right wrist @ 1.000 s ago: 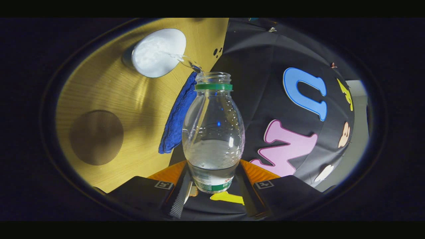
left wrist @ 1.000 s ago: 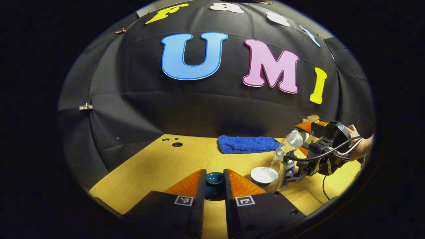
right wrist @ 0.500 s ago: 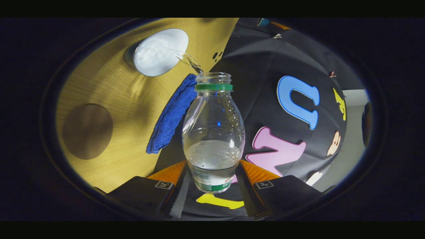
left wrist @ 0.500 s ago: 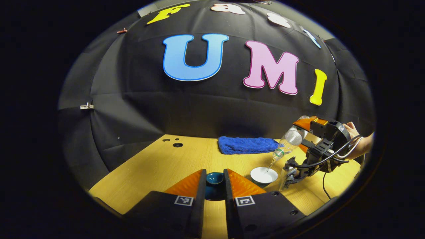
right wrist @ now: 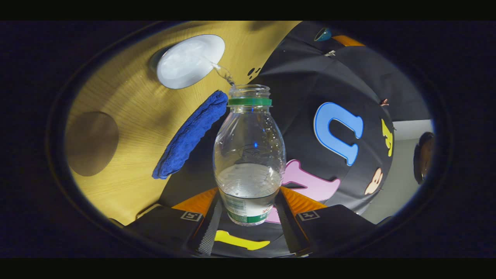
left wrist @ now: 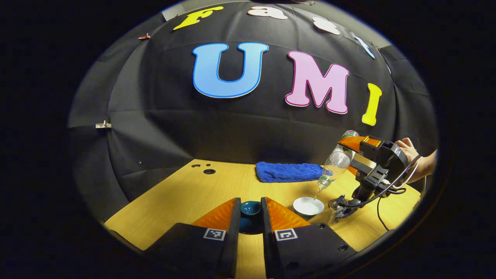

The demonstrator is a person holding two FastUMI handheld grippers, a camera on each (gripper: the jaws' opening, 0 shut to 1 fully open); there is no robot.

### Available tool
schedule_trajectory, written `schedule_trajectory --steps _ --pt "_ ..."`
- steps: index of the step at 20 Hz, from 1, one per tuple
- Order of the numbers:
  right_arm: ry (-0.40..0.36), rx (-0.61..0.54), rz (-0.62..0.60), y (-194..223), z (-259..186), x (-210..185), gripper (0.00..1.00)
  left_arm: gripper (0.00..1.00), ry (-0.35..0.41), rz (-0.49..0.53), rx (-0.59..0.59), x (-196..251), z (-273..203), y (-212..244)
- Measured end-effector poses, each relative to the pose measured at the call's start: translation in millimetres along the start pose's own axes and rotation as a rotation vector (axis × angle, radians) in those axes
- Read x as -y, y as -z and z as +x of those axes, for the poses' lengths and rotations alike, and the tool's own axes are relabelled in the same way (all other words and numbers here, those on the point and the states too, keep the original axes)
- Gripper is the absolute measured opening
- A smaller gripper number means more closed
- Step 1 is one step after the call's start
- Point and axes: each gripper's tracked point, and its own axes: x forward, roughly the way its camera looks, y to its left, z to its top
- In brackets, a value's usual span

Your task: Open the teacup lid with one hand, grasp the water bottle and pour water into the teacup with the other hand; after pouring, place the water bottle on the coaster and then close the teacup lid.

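Observation:
My left gripper (left wrist: 250, 207) is shut on the dark teal teacup lid (left wrist: 250, 208), held low over the wooden table (left wrist: 186, 193). To its right stands the teacup (left wrist: 308, 205), white inside. Above the cup my right gripper (left wrist: 345, 157) holds the clear water bottle (left wrist: 336, 162) tipped mouth-down, and a thin stream of water (left wrist: 318, 192) falls into the cup. In the right gripper view the right gripper (right wrist: 250, 195) is shut on the bottle (right wrist: 249, 155) near its base. Its green-ringed neck points toward the teacup (right wrist: 190, 61). The round brown coaster (right wrist: 92, 143) lies bare on the table.
A folded blue towel (left wrist: 288, 171) lies at the back of the table, beside the cup; the right gripper view has this towel (right wrist: 190, 133) too. Small holes (left wrist: 209, 171) mark the table's far left. A hand (left wrist: 407, 149) and a cable (left wrist: 381, 219) trail behind the right gripper.
The right gripper has risen and tipped the bottle more steeply, and the stream has thinned. The left gripper keeps the lid in the same place.

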Motion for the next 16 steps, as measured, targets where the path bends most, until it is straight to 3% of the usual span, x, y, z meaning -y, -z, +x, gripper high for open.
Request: schedule_trajectory --steps 10,12,14,16 --pt "0.125 0.037 -0.087 3 6 27 0.73 0.31 -0.018 -0.005 0.016 -5 -4 -4" --pt "0.116 0.031 -0.073 6 5 27 0.70 0.31 -0.012 -0.003 0.016 -1 -4 -4" --pt "0.096 0.036 -0.046 4 4 23 0.73 0.31 -0.008 -0.001 0.015 2 -3 -3" --pt "-0.009 0.007 0.087 3 0 0 0.73 0.31 -0.002 -0.001 0.009 5 -3 -2"
